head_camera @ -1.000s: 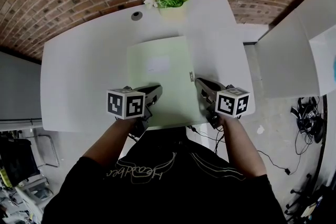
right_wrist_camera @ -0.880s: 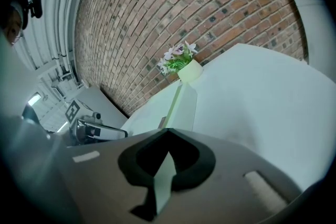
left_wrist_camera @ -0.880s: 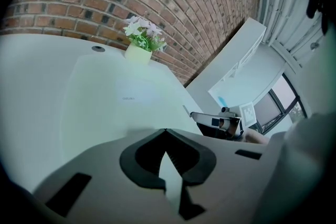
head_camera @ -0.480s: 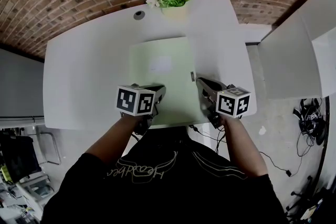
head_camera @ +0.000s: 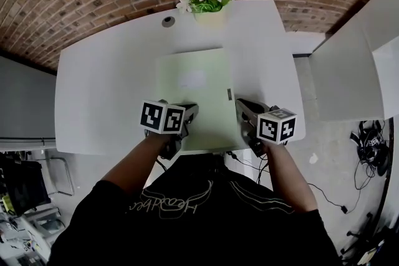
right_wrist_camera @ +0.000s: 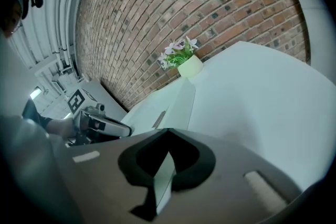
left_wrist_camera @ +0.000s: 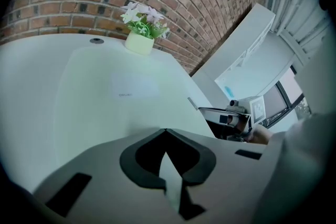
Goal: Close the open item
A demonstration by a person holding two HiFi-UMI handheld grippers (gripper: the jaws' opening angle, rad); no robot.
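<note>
A flat pale green file box [head_camera: 194,93] lies on the white table [head_camera: 100,90], its lid down flat and a small clasp [head_camera: 229,94] on its right side. My left gripper [head_camera: 189,111] hovers over the box's front left part, jaws together with nothing between them. My right gripper [head_camera: 240,104] sits just off the box's right edge near the clasp, also shut and empty. The left gripper view looks across the box top [left_wrist_camera: 121,97]. The right gripper view shows the box's side [right_wrist_camera: 176,105] and its clasp [right_wrist_camera: 159,119].
A pot of pink and white flowers [head_camera: 207,0] stands at the table's far edge, with a round cable hole [head_camera: 168,21] to its left. A white cabinet [head_camera: 349,65] flanks the table on the right. Brick floor lies beyond, and cables [head_camera: 368,134] lie on the ground.
My left gripper has shifted slightly right, over the box's front. My right gripper has barely moved. The box looks unchanged.
</note>
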